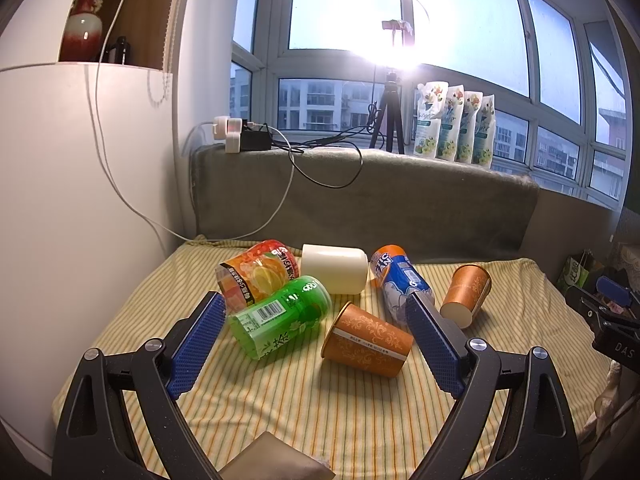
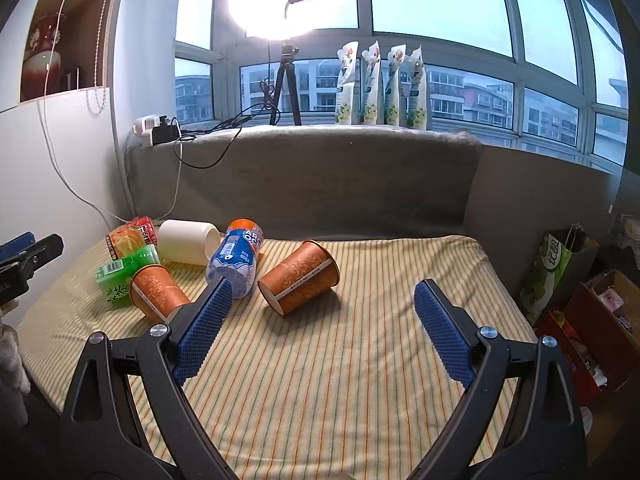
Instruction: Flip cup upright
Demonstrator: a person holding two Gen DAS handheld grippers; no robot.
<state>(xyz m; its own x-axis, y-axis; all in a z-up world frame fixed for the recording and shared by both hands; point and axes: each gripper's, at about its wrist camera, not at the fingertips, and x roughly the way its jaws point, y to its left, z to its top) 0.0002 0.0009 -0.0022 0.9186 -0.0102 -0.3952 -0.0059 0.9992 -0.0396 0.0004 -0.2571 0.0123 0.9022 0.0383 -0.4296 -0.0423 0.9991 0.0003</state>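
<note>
Several cups lie on their sides on a striped cloth (image 1: 304, 400). Two are orange paper cups: one (image 1: 368, 340) lies between my left gripper's fingers and one (image 1: 466, 290) lies further right. A green cup (image 1: 280, 316), an orange-red printed cup (image 1: 256, 272), a white cup (image 1: 334, 266) and a blue cup (image 1: 398, 280) lie behind. My left gripper (image 1: 314, 308) is open and empty, just short of the near orange cup. My right gripper (image 2: 324, 292) is open and empty, near the right orange cup (image 2: 300, 282); the other orange cup (image 2: 158, 292) lies to its left.
A grey padded backrest (image 1: 360, 196) stands behind the cloth, with chargers and cables on top. A white cabinet (image 1: 80, 200) stands at the left. Refill pouches (image 1: 456, 126) and a tripod stand on the sill. Bags and boxes (image 2: 580, 292) sit off the right edge.
</note>
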